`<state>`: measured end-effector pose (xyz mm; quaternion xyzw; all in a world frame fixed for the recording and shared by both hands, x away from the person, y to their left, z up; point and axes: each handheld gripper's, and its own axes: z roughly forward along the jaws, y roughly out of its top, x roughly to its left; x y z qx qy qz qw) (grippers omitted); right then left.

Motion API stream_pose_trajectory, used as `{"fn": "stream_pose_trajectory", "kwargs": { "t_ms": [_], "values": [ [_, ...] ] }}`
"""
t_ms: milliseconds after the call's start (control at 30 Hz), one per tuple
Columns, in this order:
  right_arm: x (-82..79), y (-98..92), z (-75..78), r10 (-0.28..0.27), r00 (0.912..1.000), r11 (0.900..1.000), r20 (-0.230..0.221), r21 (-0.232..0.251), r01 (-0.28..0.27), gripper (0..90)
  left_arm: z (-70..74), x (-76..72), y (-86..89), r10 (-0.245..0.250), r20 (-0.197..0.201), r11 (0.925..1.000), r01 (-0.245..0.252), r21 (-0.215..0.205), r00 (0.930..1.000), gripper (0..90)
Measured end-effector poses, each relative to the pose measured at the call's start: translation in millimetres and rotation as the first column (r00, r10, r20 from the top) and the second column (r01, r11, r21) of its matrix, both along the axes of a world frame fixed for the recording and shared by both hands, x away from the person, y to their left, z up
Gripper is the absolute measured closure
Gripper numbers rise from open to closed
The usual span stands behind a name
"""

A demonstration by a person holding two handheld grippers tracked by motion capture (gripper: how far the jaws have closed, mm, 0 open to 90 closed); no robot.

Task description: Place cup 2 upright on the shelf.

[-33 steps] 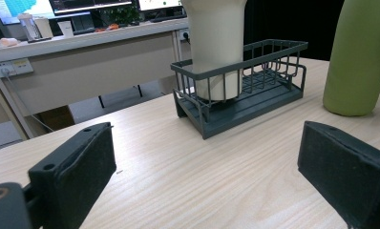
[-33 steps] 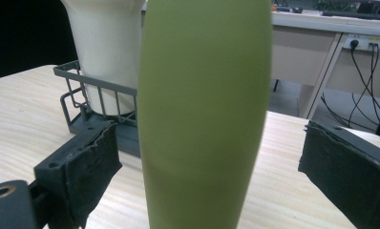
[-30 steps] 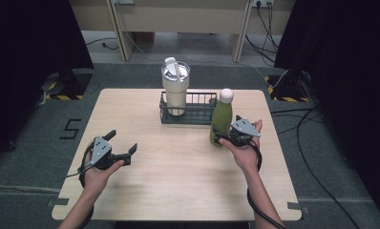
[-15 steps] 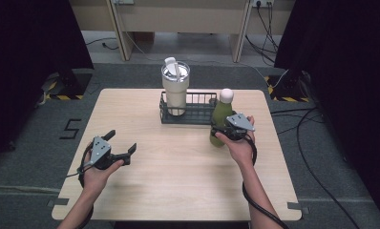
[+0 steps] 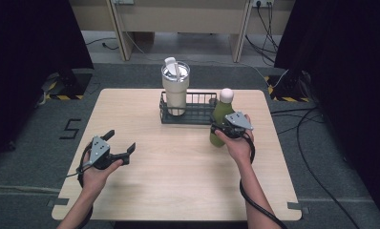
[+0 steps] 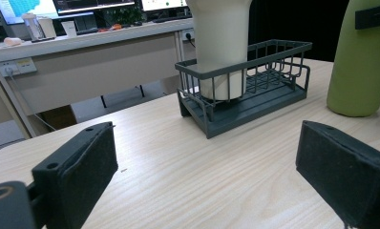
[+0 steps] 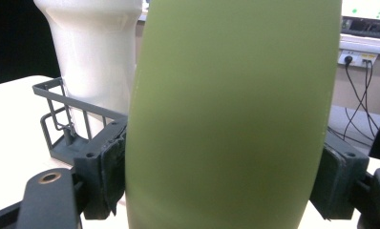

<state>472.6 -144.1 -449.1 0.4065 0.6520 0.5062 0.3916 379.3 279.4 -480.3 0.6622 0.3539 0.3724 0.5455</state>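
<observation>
My right gripper (image 5: 225, 129) sits right of centre in the high view, and its jaws have just been closing on the green bottle (image 5: 221, 119). In the right gripper view both pads press against the bottle's (image 7: 231, 119) sides, so I read it as pinching the bottle at mid-body. The bottle stands upright on the wooden table (image 5: 178, 191), just beside the right end of the dark wire basket (image 5: 195, 113), and its pale cap (image 5: 226, 94) shows above my hand.

Behind the bottle, toward the upper centre of the high view, a cream tumbler (image 5: 174, 90) stands upright inside the left half of the basket. In the right gripper view that tumbler (image 7: 92, 52) fills the upper left, with the basket's rim (image 7: 59, 95) below it.

My left gripper (image 5: 115, 145) hovers at the lower left of the high view, well apart from the basket. Its jaws stand spread with nothing between them, though they have just been closing a little. In the left gripper view the basket (image 6: 255, 95) lies ahead at upper centre, the bottle (image 6: 364, 62) at the upper right.
</observation>
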Motion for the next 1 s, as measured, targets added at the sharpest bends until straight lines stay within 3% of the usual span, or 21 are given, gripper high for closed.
{"fn": "stream_pose_trajectory", "kwargs": {
  "t_ms": [167,1000],
  "values": [
    [-1.1,0.7,-1.6,-0.005,0.9999,1.000,0.015,-0.009,0.006,21.2,0.7,-0.5,0.1,0.000,0.003,1.0000,0.000,-0.003,1.0000,6.7],
    [-2.6,1.2,3.1,-0.022,0.9997,1.000,0.003,-0.003,0.022,22.0,1.9,-1.5,1.8,0.004,0.010,1.0000,-0.004,-0.006,0.9999,8.9]
  ]
}}
